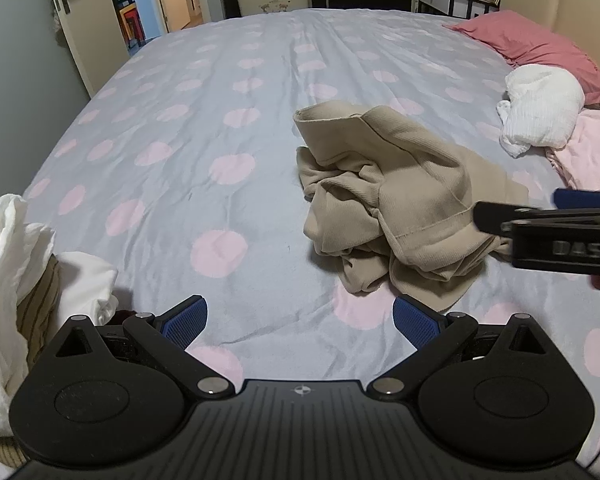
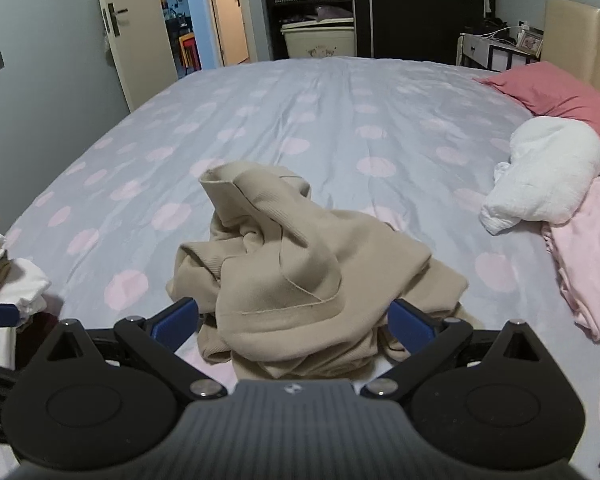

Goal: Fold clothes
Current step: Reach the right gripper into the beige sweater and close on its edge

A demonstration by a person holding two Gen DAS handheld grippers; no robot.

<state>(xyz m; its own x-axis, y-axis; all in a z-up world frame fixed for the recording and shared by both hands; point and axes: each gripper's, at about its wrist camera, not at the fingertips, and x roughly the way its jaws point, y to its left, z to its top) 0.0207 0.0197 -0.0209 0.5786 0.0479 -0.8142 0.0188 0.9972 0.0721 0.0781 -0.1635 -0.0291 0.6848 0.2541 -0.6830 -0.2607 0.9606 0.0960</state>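
A crumpled beige ribbed garment [image 1: 396, 208] lies in a heap on the bed; it also shows in the right wrist view [image 2: 300, 280]. My left gripper [image 1: 300, 322] is open and empty, just above the sheet, short of the heap and to its left. My right gripper [image 2: 294, 320] is open, its blue pads [image 2: 410, 324] on either side of the heap's near edge, with cloth between the jaws. The right gripper also shows in the left wrist view [image 1: 540, 232], reaching in from the right over the garment.
The bed [image 1: 180, 120] has a grey sheet with pink dots. A pile of white and striped clothes [image 1: 28, 280] lies at the near left. A white bundle [image 2: 548, 172], pink cloth [image 2: 592, 256] and a red pillow [image 2: 556, 88] lie at the right.
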